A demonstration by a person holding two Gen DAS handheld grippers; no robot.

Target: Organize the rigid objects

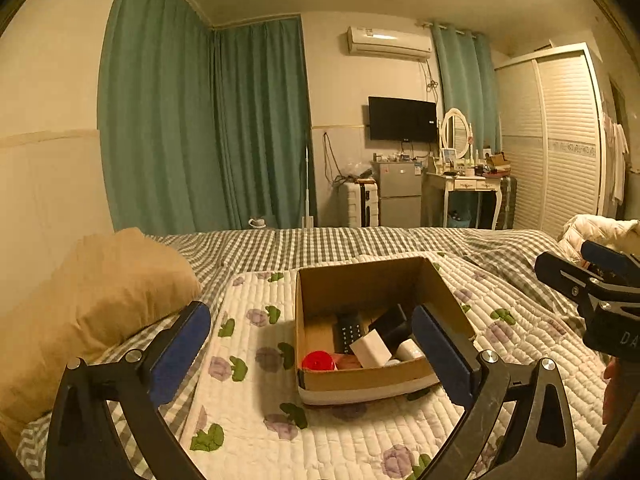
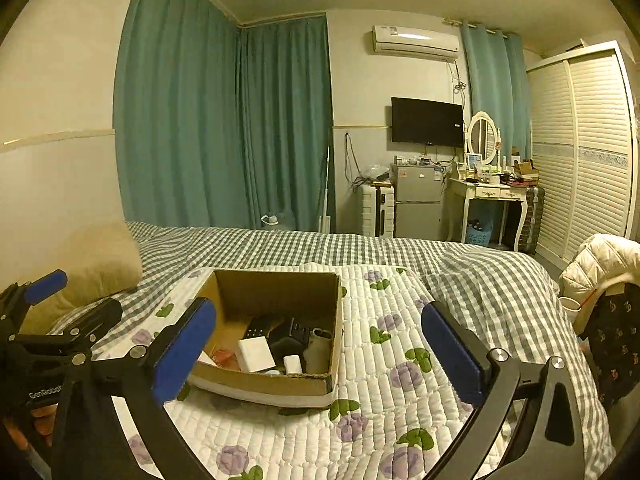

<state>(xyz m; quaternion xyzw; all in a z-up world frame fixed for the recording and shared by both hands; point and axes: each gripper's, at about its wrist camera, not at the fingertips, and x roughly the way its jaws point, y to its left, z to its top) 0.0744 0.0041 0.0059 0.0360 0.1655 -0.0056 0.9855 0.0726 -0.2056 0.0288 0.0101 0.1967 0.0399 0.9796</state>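
An open cardboard box stands on a quilted floral mat on the bed; it also shows in the right wrist view. Inside lie a white block, a red round object, a black remote, black boxes and a small white cylinder. My left gripper is open and empty, held above the box's near side. My right gripper is open and empty, to the right of the left one, with the box between its fingers.
A tan pillow lies at the left on the checked bedsheet. A white jacket hangs on a chair at the right. Beyond the bed stand a fridge, a dressing table and a wardrobe.
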